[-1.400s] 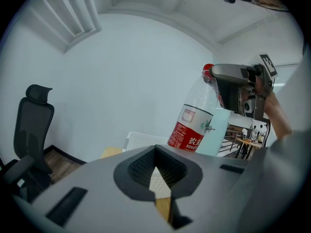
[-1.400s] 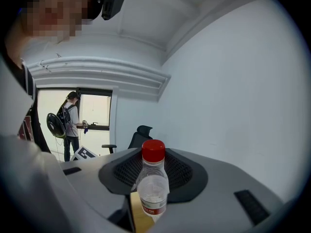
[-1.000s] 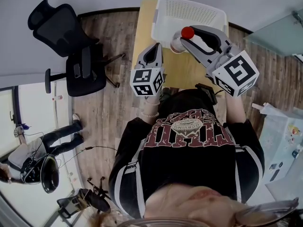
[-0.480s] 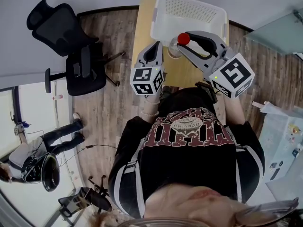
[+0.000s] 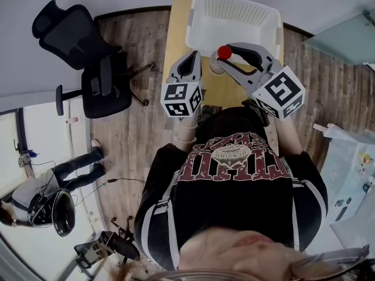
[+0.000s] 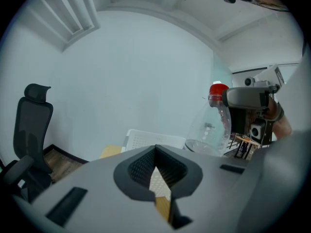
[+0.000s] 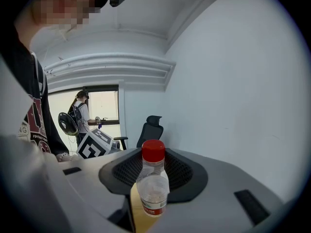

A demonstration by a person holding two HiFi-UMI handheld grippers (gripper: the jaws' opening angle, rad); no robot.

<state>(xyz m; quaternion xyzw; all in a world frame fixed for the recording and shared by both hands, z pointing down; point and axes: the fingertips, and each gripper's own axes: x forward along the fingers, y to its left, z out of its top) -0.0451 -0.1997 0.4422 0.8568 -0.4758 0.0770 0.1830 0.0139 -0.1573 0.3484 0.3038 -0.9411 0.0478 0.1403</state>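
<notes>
Clearly, the right gripper [image 7: 153, 174] has its fingers [image 7: 187, 174] clamped on a red-capped clear bottle [image 7: 153, 191], cap end farthest out. Only the left gripper view shows that bottle tilted, up and right of the left gripper [image 6: 158, 171], whose fingers are nearly together on nothing. Just beyond both, per the head view, a white basket [image 5: 234, 16] sits on the table [image 5: 176, 34].

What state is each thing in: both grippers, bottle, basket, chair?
right gripper: shut on the bottle just below its cap.
left gripper: shut, nothing between its jaws.
bottle: red cap on, tilted, looks empty.
basket: upright on the table, nothing inside.
office chair: upright, unoccupied.
</notes>
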